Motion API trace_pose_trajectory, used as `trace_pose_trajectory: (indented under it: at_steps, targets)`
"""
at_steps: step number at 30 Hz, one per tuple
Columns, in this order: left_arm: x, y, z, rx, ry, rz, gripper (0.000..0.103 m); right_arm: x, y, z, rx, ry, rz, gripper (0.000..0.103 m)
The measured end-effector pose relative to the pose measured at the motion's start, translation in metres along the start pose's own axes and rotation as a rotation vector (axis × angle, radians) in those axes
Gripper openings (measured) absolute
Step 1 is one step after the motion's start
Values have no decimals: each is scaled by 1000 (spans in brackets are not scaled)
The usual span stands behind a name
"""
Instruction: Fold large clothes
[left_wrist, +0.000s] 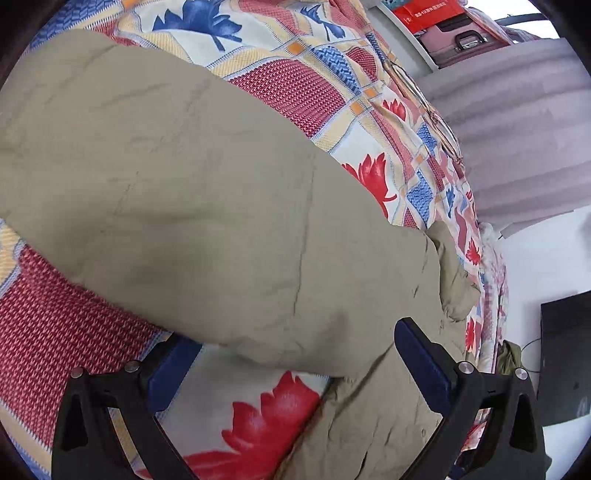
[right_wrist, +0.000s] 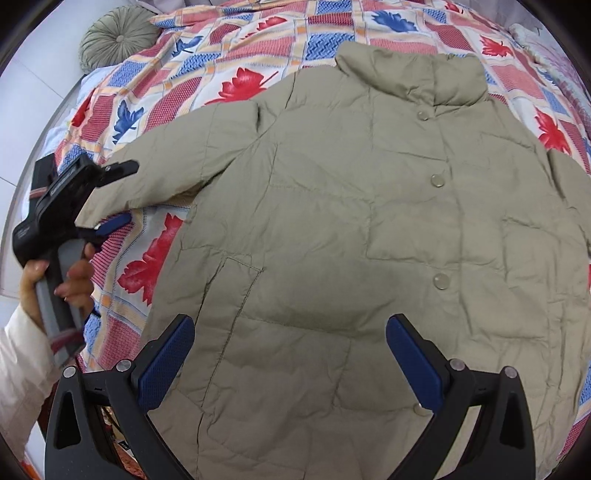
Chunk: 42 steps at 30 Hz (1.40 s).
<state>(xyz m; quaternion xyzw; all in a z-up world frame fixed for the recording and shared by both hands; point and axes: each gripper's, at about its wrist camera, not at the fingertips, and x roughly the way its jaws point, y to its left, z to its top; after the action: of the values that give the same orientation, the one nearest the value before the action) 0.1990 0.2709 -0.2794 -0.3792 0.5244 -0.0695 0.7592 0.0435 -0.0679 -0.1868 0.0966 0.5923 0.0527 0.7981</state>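
A patchwork bedspread (right_wrist: 236, 48) with red and blue leaves covers the bed, and on it a large khaki padded jacket (right_wrist: 369, 221) is laid flat, front up, snaps closed, collar at the far side.

The step in hand is judged to be the folding-in of the sleeve (right_wrist: 166, 166) on the person's left. For a clean fold, the cuff is best taken well between the pads, lifted only slightly, and carried across the chest so that the crease falls along the shoulder seam; the puffy filling is likely to spring back unless pressed down afterward.

The left claw (right_wrist: 118, 195), seen from the right wrist view, is set about the sleeve end, one finger above and one below, wide apart and not yet closed on it. The right claw (right_wrist: 291, 354) hovers spread wide over the lower front panel, holding nothing.

The whole garment and the left hand (right_wrist: 74, 277) on its handle are shown only by the right wrist view. The sleeve's close-up bulk between the fingers, and a dark panel (left_wrist: 565, 362) beside the bed, are shown only by the left wrist view.
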Motion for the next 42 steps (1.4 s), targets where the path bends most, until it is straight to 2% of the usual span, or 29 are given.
trace_pose_trajectory:
  at_steps: [4, 7, 10, 12, 14, 15, 16, 17, 18, 19, 22, 24, 27, 31, 35, 39, 42]
  targets:
    - [-5, 7, 28, -49, -81, -28, 103, 9, 3, 6, -2, -11, 3, 103]
    - [-19, 15, 53, -56, -158, 6, 103, 14, 7, 19, -1, -27, 10, 103]
    - [-25, 28, 78, -56, -230, 131, 103, 23, 12, 38, 8, -48, 34, 103]
    - [-21, 39, 88, -71, -249, 223, 96, 32, 16, 56, 18, -66, 49, 103]
    - [-13, 50, 98, -98, -231, 279, 45, 40, 22, 73, 34, -89, 71, 102]
    - [-13, 58, 100, -108, -220, 258, 34, 44, 25, 81, 42, -99, 86, 94]
    - [-15, 64, 102, -119, -222, 223, 13, 50, 29, 91, 52, -109, 102, 85]
    - [-16, 64, 103, -118, -226, 210, 10, 57, 32, 99, 60, -105, 110, 55]
    - [-19, 61, 103, -105, -237, 228, 10, 66, 35, 107, 74, -87, 116, 22]
    - [-24, 53, 103, -73, -255, 247, 7, 75, 37, 113, 93, -71, 126, 13]
    - [-47, 22, 96, 72, -321, 286, 7, 93, 40, 125, 136, -79, 155, 11]
    - [-65, -3, 89, 159, -361, 272, 7, 103, 44, 130, 139, -89, 166, 11]
    - [-89, -44, 77, 274, -396, 194, 7, 122, 46, 133, 142, -61, 186, 11]
    - [-99, -105, 53, 411, -383, 58, 7, 142, 42, 131, 163, -21, 202, 11]
    - [-81, -173, 30, 535, -319, -73, 7, 143, 38, 131, 153, 8, 240, 11]
    - [-37, -238, -10, 685, -240, -116, 7, 117, 10, 121, 199, -2, 291, 11]
    - [11, -269, -45, 750, -146, -129, 7, 82, -32, 107, 261, -64, 253, 11]
